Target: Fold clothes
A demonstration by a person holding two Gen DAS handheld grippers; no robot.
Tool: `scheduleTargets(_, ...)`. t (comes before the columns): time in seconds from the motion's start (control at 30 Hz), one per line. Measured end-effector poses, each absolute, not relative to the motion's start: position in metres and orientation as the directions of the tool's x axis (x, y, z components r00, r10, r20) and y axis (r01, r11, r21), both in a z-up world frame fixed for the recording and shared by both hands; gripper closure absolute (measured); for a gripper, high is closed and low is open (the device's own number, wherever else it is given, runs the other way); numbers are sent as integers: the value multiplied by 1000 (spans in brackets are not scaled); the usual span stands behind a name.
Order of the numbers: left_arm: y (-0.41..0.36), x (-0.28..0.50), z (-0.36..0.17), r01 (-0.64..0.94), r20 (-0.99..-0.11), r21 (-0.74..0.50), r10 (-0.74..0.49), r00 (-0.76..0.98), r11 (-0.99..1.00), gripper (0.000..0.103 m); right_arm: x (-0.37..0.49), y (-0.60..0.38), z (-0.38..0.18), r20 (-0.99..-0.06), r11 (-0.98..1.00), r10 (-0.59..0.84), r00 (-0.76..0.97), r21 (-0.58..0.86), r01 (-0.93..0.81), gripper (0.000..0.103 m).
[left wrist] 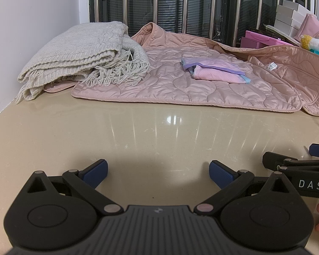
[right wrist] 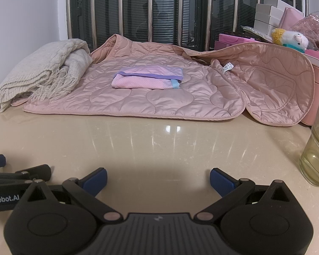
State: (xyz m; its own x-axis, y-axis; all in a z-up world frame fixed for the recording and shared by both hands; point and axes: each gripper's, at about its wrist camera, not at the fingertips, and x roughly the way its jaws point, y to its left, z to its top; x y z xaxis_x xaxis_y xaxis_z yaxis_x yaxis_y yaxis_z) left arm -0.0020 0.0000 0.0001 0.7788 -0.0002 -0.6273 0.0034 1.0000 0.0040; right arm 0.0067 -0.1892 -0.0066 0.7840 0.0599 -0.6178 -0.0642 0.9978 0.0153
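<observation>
Two views. Left wrist: left gripper [left wrist: 158, 172] spread wide, empty, low over bare beige desk [left wrist: 159, 131]. Pink quilted jacket [left wrist: 202, 85] spread flat at far edge, small folded pink-purple garment [left wrist: 212, 72] on top, folded cream knit throw [left wrist: 74, 57] overlapping jacket's left side.

Right wrist: right gripper [right wrist: 158, 179] also wide apart, nothing held. Same jacket [right wrist: 159, 97] w/ folded garment [right wrist: 147, 78] ahead; glass [right wrist: 316, 148] at right on desk.

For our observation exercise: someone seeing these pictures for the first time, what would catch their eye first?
The pink quilted jacket spread across the far side of the beige table, with a small folded pink-and-purple garment lying on it. At its left end sits a folded cream fringed knit; nearer, both hand-held grippers, left and right, hover open and empty.
</observation>
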Motion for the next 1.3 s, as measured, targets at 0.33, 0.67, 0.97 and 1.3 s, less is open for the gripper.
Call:
scheduleTargets(0.33,-1,-1,0,-1,-628,8,6,778,1000,1,5,-192,-6,-619,996,78,781,17,-86,0)
scheduleTargets(0.67,1,20,5,83,-679,-2,-63,732,997,0,73,-257,72,-475,916,353,806,349,-196,6)
scheduleTargets(0.97,30,156,68,23,-556,-502,-343,757,865,1,247,-296,45,-566,760,472,676,650,14,29)
scheduleTargets(1.3,19,294,5,-244,-637,-705,-442,632,666,33,302,-283,6,-606,786,458,650,617,21,59)
